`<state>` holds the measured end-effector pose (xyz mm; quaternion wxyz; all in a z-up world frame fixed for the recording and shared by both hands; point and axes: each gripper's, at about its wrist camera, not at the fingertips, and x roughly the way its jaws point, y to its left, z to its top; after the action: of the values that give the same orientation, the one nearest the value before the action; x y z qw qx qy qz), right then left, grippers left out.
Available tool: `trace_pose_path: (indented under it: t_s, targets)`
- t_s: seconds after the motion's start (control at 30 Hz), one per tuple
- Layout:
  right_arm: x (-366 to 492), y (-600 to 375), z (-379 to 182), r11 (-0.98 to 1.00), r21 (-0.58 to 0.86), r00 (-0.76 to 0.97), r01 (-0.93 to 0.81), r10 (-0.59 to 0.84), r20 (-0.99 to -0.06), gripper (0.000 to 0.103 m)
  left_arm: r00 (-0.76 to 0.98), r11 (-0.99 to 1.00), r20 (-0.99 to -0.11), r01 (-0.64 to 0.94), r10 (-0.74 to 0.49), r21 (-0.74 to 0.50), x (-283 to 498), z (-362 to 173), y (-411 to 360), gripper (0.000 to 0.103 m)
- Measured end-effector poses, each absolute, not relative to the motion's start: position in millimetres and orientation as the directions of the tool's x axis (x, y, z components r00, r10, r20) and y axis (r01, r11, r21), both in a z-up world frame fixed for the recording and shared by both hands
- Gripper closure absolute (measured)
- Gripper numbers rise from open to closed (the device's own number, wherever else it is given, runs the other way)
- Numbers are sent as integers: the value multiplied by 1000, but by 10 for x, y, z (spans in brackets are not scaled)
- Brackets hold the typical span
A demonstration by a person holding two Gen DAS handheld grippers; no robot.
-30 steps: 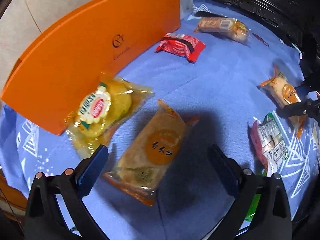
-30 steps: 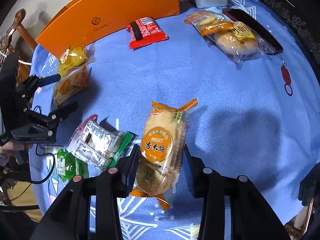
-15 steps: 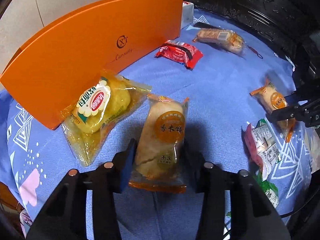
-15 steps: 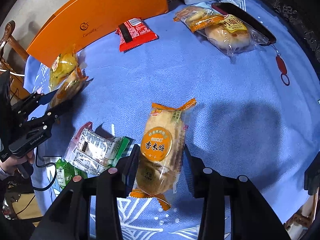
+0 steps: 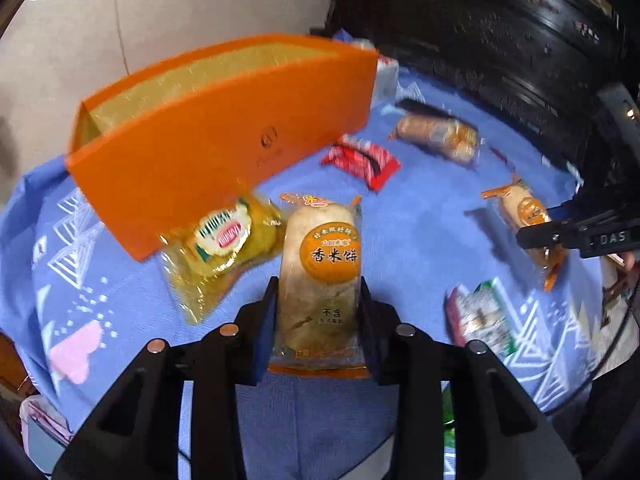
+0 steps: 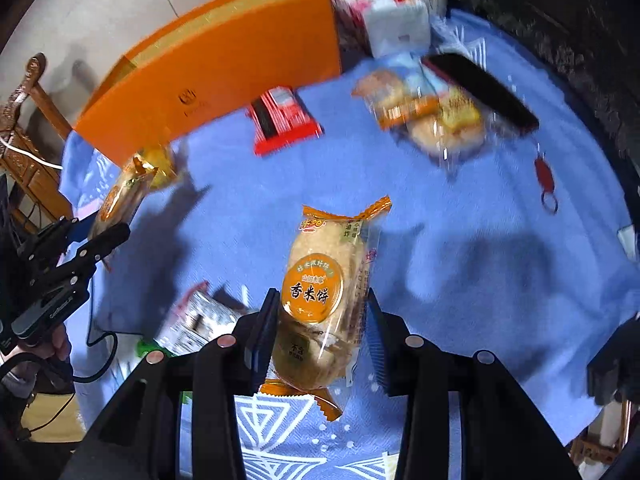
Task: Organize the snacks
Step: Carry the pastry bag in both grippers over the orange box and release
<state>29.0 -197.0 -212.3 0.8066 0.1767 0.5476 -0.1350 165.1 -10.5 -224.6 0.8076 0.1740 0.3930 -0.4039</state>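
Note:
My left gripper (image 5: 317,286) is closing its jaws on an orange-labelled rice cracker packet (image 5: 320,248); the pads press its sides and it hangs above the blue cloth (image 5: 420,240). A second, matching rice cracker packet (image 6: 320,268) is gripped by my right gripper (image 6: 322,296) and is also lifted off the cloth. An open-topped orange box (image 5: 224,132) stands at the back left, also seen in the right wrist view (image 6: 224,72). Each view shows the other gripper with its packet: the right gripper (image 5: 538,234) at the right edge, the left gripper (image 6: 110,236) at the left edge.
On the cloth lie a yellow snack bag (image 5: 224,240) by the box, a red packet (image 6: 284,120), bread packets (image 6: 428,116), a green-and-white packet (image 5: 480,316), a black phone (image 6: 480,88) and a red key fob (image 6: 544,176). Dark carved furniture (image 5: 500,20) stands behind.
The left jaws went from wide open to closed on the rice cracker packet and lifted it. The right gripper rose with its packet, and the box's open top came into view.

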Motion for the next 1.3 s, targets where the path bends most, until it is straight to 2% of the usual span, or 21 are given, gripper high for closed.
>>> trace_pose_path:
  t_s: [0.27, 0.43, 0.63, 0.9, 0.93, 0.97, 1.0, 1.03, 1.2, 1.3]
  targets:
    - [751, -2105, -1481, 935, 203, 547, 291, 12, -837, 62, 517, 764, -676, 636, -525, -108, 1976, -1537, 40, 67]
    - [1292, -2160, -1105, 957, 223, 626, 184, 60, -778, 62, 605, 840, -636, 528, -479, -130, 2309, -1176, -24, 67]
    - [1964, -2173, -850, 974, 203, 680, 102, 81, -729, 62, 647, 899, -654, 419, -392, -124, 2765, -1015, -238, 67]
    - [2614, -2275, -1009, 976, 196, 668, 93, 85, -739, 62, 639, 932, -711, 357, -293, -63, 3193, -1126, -522, 65]
    - [2666, -2281, -1031, 976, 200, 664, 88, 92, -742, 60, 641, 935, -714, 351, -281, -53, 3224, -1142, -550, 61]
    - [2719, -2291, -1061, 975, 205, 656, 87, 99, -748, 59, 645, 941, -719, 336, -260, -39, 3261, -1148, -572, 38]
    - [2738, -2292, -1076, 975, 207, 652, 87, 101, -752, 47, 657, 951, -719, 308, -228, -20, 3269, -1143, -567, 13]
    - [2745, -2296, -1076, 975, 200, 652, 94, 92, -753, 37, 675, 958, -708, 286, -205, -6, 3272, -1133, -543, 10]
    - [2594, -2333, -998, 977, 187, 687, 100, 68, -724, 34, 709, 965, -669, 259, -222, -46, 3167, -1028, -269, 9]
    - [2395, -2397, -1015, 973, 195, 687, 123, 58, -724, 27, 707, 971, -676, 232, -207, -54, 3042, -1046, -81, 7]
